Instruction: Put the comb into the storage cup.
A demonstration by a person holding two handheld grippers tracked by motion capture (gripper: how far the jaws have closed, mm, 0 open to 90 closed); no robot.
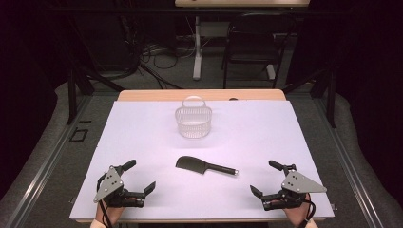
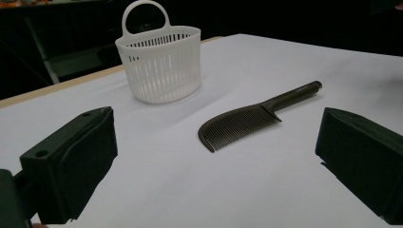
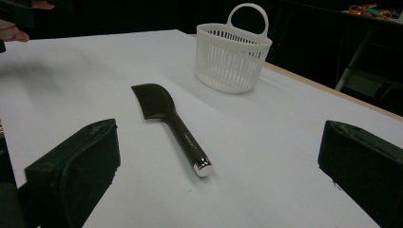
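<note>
Both tongs wide, comb (image 1: 205,166) between

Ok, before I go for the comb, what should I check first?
1. Right gripper jaws open, nothing between them: ok.
2. Left gripper jaws open, nothing between them: ok.
3. Comb lies flat on the table, apart from both grippers: ok.
4. Comb handle points toward the right gripper, its metal-tipped end nearest in the right gripper view: ok.
5. Basket stands upright beyond the comb, not touching it: ok.
6. Basket empty: cannot tell for certain; the high view shows nothing inside.
</note>
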